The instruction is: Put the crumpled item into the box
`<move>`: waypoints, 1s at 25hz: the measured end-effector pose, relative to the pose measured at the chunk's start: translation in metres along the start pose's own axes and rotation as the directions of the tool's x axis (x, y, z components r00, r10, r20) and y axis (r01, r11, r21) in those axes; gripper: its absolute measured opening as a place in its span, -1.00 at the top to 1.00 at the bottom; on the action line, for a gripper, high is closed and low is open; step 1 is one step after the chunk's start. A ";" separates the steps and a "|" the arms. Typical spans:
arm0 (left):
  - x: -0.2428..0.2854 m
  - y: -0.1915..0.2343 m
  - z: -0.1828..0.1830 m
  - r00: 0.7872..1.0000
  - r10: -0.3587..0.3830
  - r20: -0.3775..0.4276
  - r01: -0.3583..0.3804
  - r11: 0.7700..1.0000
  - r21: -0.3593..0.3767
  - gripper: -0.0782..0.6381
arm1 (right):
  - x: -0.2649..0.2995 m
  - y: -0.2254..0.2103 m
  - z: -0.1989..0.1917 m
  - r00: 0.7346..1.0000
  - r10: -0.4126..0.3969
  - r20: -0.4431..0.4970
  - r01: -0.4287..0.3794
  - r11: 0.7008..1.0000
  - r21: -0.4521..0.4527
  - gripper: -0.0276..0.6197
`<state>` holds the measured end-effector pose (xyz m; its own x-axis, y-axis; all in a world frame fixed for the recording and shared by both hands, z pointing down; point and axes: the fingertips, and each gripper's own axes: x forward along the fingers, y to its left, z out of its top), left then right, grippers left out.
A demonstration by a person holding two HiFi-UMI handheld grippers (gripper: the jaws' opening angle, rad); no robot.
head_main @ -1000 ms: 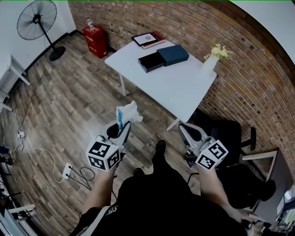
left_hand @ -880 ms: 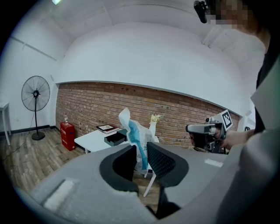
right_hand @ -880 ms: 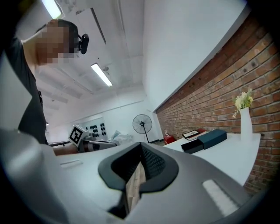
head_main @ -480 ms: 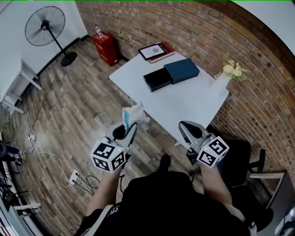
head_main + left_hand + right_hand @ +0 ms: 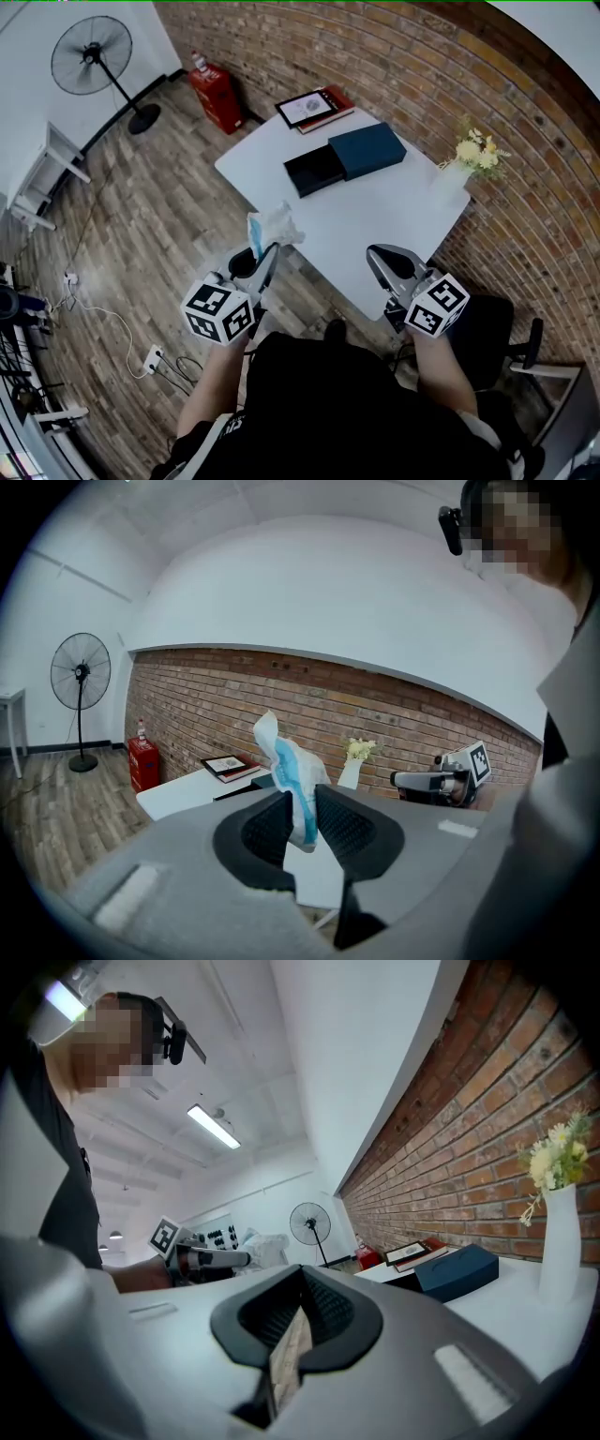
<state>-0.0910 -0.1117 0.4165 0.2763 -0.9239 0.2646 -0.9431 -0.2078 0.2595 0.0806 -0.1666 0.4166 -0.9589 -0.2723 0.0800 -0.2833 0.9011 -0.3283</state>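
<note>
- Right now the crumpled item (image 5: 286, 775), white and blue, is pinched low between my left fingers (image 5: 267, 829), just short of the counter (image 5: 375, 225).
- Probably light and soft; a hold on its bunched base should do.
- Open box (image 5: 314, 173) waits on the counter; my right fingers (image 5: 323, 1312) are closed, empty.

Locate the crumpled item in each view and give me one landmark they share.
Head view: crumpled item left of centre, at the tip of the left gripper, over the white table's near edge.
Left gripper view: centre, pinched between the jaws, sticking up above them.
Right gripper view: small white lump left of centre, beyond the jaws.
Shared landmark: standing fan, top left in head view, far left in left gripper view, centre in right gripper view.
</note>
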 end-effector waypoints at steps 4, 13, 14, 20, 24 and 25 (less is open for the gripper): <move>0.005 -0.002 -0.001 1.000 0.001 -0.017 -0.001 1.000 0.026 0.58 | 0.001 -0.007 -0.005 1.000 -0.008 -0.004 0.008 1.000 0.025 0.91; 0.021 0.031 0.009 1.000 0.005 0.002 -0.005 1.000 0.010 0.58 | 0.036 -0.015 -0.002 1.000 0.015 -0.023 -0.014 0.999 0.028 0.91; 0.021 0.037 0.009 1.000 0.006 0.005 -0.006 1.000 -0.001 0.58 | 0.042 -0.016 -0.001 0.999 0.014 -0.029 -0.013 1.000 0.026 0.91; 0.021 0.080 0.020 1.000 -0.011 0.007 0.011 1.000 -0.004 0.58 | 0.093 -0.009 0.019 1.000 0.027 0.003 -0.027 0.997 0.074 0.91; 0.023 0.111 0.035 0.999 -0.035 0.022 0.035 0.999 0.002 0.58 | 0.136 -0.003 0.030 1.000 0.025 0.003 -0.025 0.998 0.052 0.91; 0.023 0.117 0.037 0.999 -0.046 0.021 0.046 0.999 0.008 0.58 | 0.145 0.000 0.031 1.000 0.024 0.007 -0.024 0.999 0.048 0.91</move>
<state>-0.2018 -0.1690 0.4185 0.3153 -0.9199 0.2331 -0.9310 -0.2522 0.2638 -0.0582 -0.2165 0.3986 -0.9651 -0.2534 0.0657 -0.2592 0.8901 -0.3750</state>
